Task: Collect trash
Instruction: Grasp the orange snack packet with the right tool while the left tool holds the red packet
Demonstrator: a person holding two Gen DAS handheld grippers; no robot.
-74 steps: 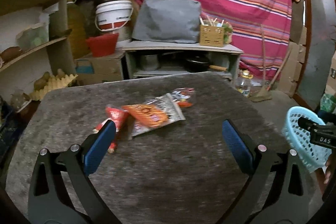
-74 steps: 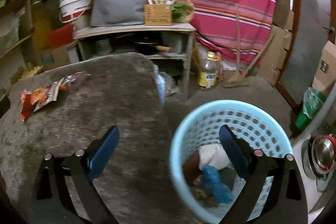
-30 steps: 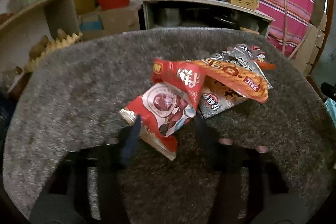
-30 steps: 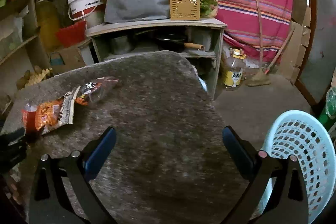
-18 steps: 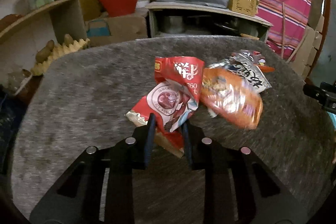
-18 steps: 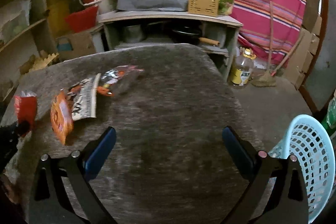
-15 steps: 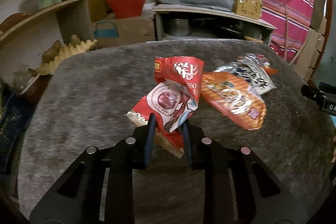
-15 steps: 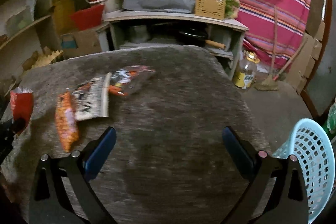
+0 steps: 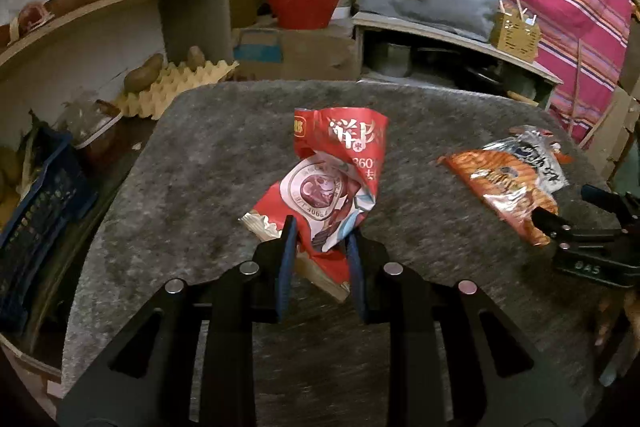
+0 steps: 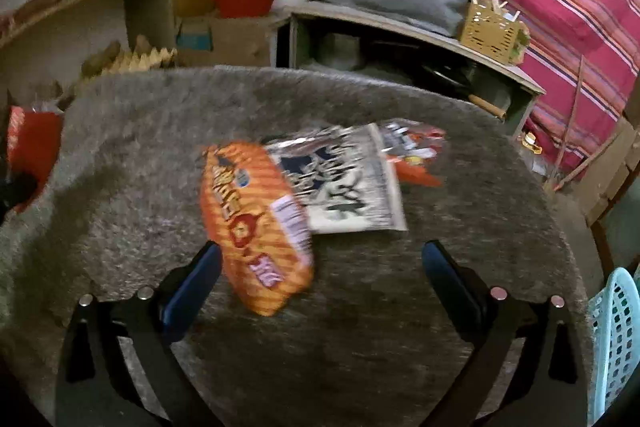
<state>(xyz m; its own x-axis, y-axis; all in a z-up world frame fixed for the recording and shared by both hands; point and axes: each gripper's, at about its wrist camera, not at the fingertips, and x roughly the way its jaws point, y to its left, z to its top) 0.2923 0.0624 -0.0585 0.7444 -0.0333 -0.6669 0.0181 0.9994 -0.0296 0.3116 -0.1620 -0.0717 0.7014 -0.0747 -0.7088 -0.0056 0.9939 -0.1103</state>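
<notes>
My left tool (image 9: 320, 239) is clamped on the crumpled red wrapper (image 9: 332, 179), its jaws having just closed in on the lower edge, and the wrapper stands up off the grey bench (image 9: 200, 187), so I judge that piece picked up but not yet binned. My right tool (image 10: 320, 271) is spread wide and empty, poised low over the orange snack bag (image 10: 256, 227), whose near end lies between the jaws without either pad pressing it. Just behind it, overlapping, lie a white and black packet (image 10: 344, 187) and a small clear wrapper with red print (image 10: 416, 151), both untouched. The light blue basket (image 10: 616, 343) sits off the bench's right edge, well apart from the litter. So one piece is in hand, three remain on the bench, and every carry to the basket is still ahead.
</notes>
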